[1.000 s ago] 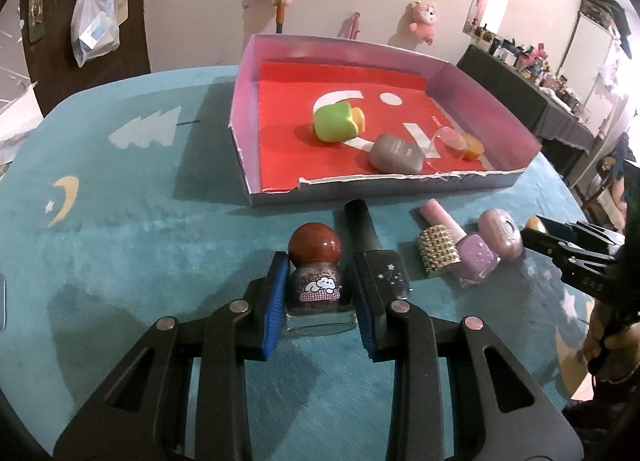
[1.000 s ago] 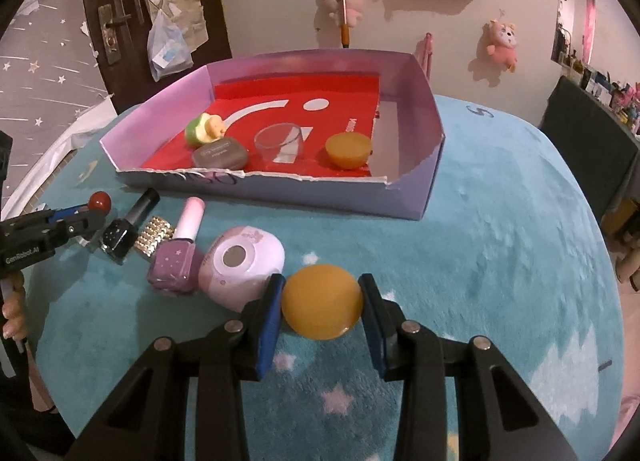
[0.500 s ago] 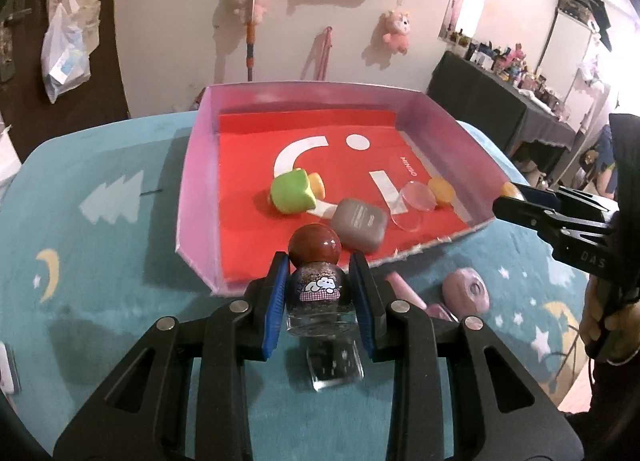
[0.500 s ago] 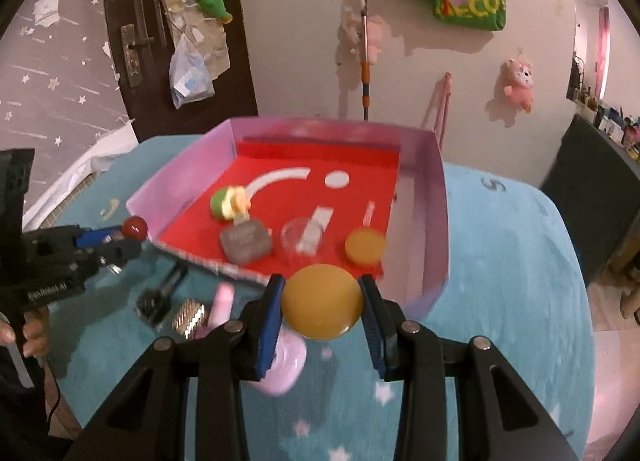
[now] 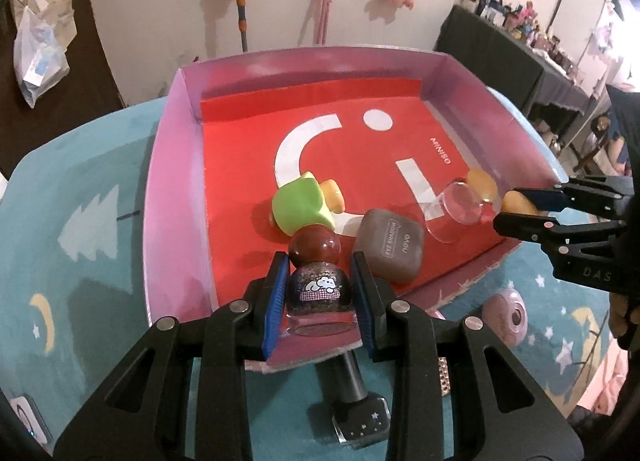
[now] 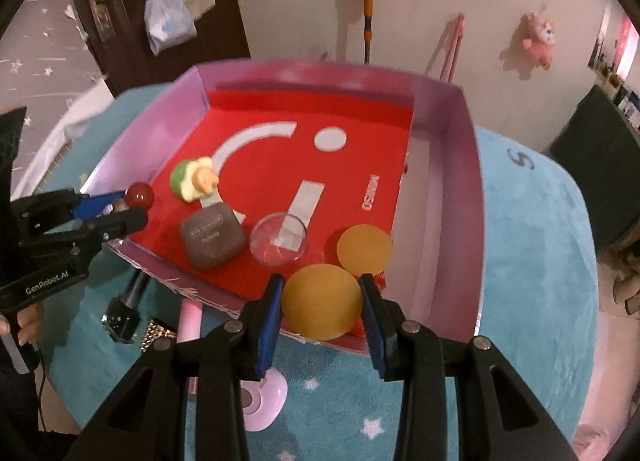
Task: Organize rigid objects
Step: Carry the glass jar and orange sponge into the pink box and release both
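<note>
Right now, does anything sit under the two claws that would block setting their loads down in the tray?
Partly. The left claw holds the red-capped bottle at the tray near edge, close beside the grey case. The right claw holds an amber disc beside another disc and the clear dish.

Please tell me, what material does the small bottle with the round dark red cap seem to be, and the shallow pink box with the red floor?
The small bottle with the round dark red cap, held in the left gripper, looks like clear glass: its thick base is see-through. The glossy cap is probably plastic. The shallow pink box with the red floor looks like thin cardboard with a slight sheen: its near edge is torn and frayed.
</note>
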